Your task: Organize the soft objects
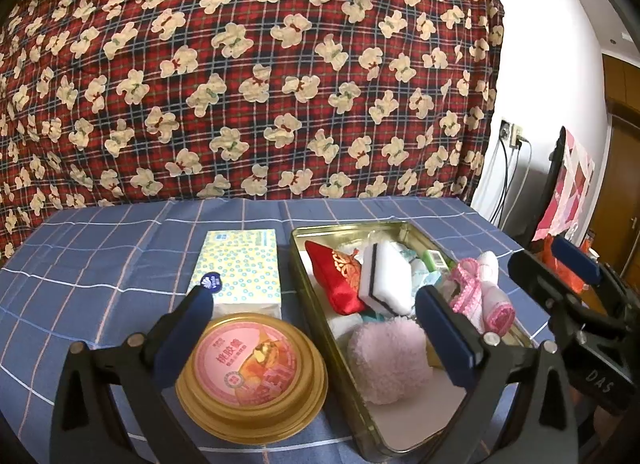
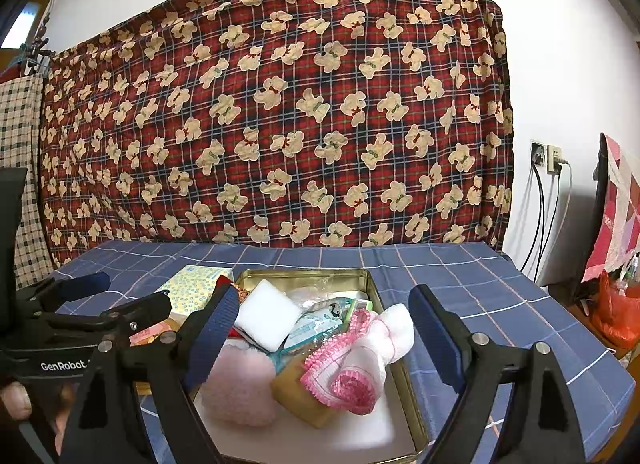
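Left of the gold rectangular metal tin (image 1: 298, 264) I hold my left gripper (image 1: 316, 328) released over the round gold-rimmed pink-lidded tub (image 1: 250, 370), my right gripper (image 2: 324, 338) released above the tin's rolled pink-and-white knitted cloth (image 2: 360, 360), presumably ready to tidy.

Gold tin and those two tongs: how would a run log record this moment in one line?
left tongs: open, empty | right tongs: open, empty | gold tin: holds soft items | tissue pack, round can: outside tin
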